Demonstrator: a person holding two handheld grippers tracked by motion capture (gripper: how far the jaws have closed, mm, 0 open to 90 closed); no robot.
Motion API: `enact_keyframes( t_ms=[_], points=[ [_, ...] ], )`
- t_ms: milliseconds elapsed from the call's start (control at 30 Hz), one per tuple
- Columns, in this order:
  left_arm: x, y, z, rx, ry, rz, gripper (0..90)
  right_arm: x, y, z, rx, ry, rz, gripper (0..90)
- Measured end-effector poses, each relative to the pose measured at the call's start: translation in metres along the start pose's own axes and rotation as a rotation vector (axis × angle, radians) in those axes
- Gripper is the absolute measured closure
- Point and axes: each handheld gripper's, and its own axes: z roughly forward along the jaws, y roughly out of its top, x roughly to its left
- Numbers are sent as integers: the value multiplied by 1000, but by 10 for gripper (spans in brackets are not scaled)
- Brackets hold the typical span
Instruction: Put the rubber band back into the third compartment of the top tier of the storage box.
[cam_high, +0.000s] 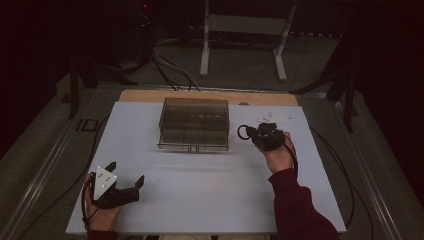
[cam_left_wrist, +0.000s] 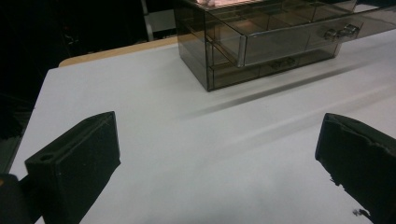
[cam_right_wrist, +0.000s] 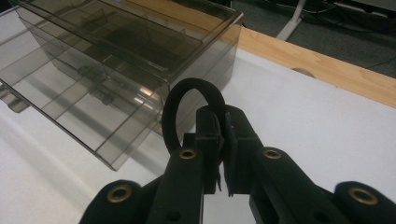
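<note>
— What's the right gripper (cam_right_wrist: 223, 140) got?
— A black hair band (cam_right_wrist: 189, 108), a closed loop. Jaws pressed together on one side of it, rest of the loop sticks up past the tips. From the high view the band (cam_high: 243, 132) hangs off the gripper (cam_high: 257, 134) twd the smoky plastic drawer box (cam_high: 195, 122), just right of the box's front corner, above the table (cam_high: 210, 190).
— Box open or closed?
— Top drawer (cam_left_wrist: 280, 39) is pulled out some; dividers visible inside. Lower one looks shut. Can't tell if the band's touching the box, prob. not.
— And the left gripper (cam_high: 125, 175)?
— Well apart, near front-left corner of the table, resting low w/ the person's hand under it. Jaws spread wide, nothing btwn them but bare white tabletop. It's aimed twd the box.
</note>
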Motion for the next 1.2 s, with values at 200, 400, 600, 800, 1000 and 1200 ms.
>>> enact_keyframes(
  t_ms=[200,400,600,800,1000,1200],
  points=[
    [0,0,0,1,-1,0,6,3,3,3,-8,13,7,863],
    [0,0,0,1,-1,0,7,5,5,4,-18,24,16,863],
    [0,0,0,1,-2,1,6,8,8,5,-27,35,25,863],
    [0,0,1,-3,-3,-2,6,9,11,5,-35,45,35,863],
    [-1,1,3,1,-3,-3,7,10,15,7,-39,53,42,862],
    [0,0,2,2,4,-8,7,14,21,11,-42,61,45,862]
  ],
)
